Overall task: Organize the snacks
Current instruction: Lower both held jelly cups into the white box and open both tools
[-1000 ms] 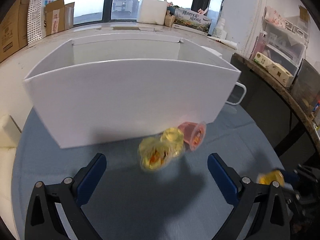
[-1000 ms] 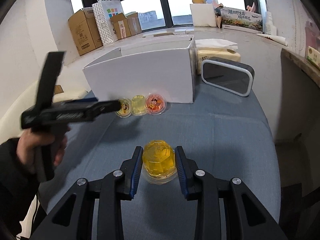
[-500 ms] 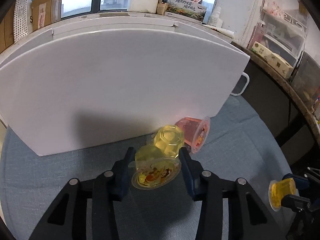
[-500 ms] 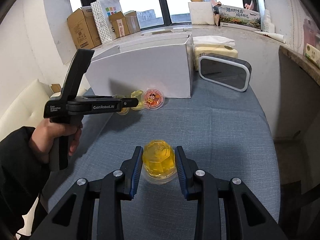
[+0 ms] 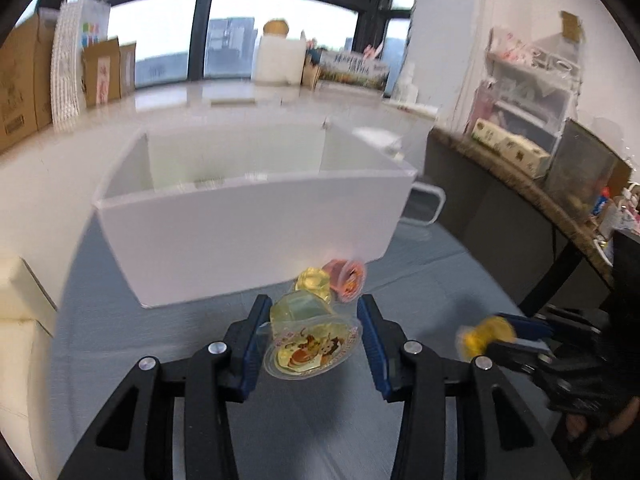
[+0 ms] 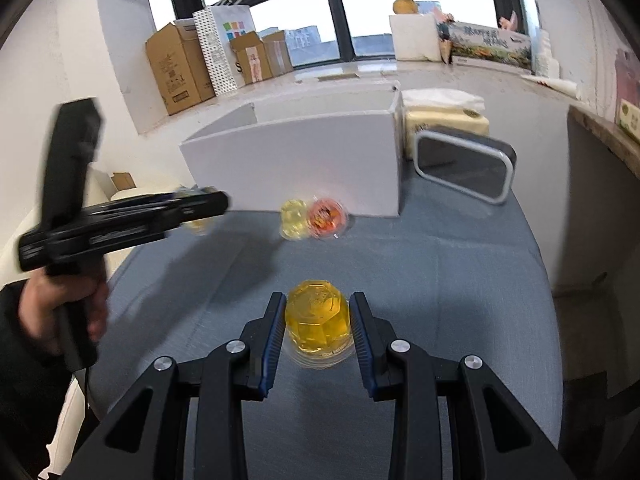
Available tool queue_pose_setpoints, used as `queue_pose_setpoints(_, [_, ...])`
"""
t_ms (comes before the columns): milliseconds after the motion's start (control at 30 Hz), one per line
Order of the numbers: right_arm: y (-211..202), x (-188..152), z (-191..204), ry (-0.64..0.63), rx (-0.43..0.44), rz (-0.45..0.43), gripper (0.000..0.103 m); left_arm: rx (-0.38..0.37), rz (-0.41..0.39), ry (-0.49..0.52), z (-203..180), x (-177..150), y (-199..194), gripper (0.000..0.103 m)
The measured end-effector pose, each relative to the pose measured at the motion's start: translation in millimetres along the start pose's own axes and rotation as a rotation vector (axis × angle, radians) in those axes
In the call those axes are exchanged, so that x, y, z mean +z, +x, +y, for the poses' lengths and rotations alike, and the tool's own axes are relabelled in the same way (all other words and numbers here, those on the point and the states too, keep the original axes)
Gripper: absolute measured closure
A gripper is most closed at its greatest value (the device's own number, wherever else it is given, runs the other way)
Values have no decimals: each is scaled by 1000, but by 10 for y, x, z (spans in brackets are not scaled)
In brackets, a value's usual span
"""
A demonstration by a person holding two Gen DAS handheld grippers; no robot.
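My left gripper (image 5: 314, 304) is shut on a pale yellow jelly cup (image 5: 312, 344) with a cartoon lid, held above the blue-grey table in front of the white open box (image 5: 248, 236). Two more cups lie against the foot of the box, a yellow one (image 5: 313, 281) and a pink one (image 5: 347, 280). My right gripper (image 6: 318, 300) is shut on an amber jelly cup (image 6: 318, 324) over the near part of the table. In the right wrist view the left gripper (image 6: 200, 206) is blurred, with a hand (image 6: 64, 312) on its handle. The box (image 6: 296, 164) stands behind it.
A dark, white-rimmed rounded panel (image 6: 464, 166) leans to the right of the box, with a tissue pack (image 6: 444, 120) behind it. Cardboard boxes (image 6: 180, 68) line the window sill. A dark side counter (image 5: 500, 188) runs along the right. A cream cushion (image 5: 20, 300) lies at the left.
The left gripper went in to the cups at the box, shut on the pale yellow one, then drew back and up with it. The right gripper kept still with its amber cup.
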State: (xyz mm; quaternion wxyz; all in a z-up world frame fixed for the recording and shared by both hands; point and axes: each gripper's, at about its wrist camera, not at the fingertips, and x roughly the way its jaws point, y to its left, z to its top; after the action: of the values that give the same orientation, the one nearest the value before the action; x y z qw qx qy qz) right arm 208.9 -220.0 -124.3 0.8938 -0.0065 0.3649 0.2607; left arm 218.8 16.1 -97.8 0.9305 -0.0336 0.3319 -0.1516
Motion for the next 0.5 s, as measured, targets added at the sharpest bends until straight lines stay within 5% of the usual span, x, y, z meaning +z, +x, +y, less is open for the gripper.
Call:
queue_pose_setpoints(267, [70, 391, 222, -73, 17, -44, 68, 15, -79, 11, 63, 250, -391, 54])
queue_pose_setpoints(500, [274, 1035, 214, -74, 56, -101, 68, 35, -106, -24, 451, 750, -123, 54])
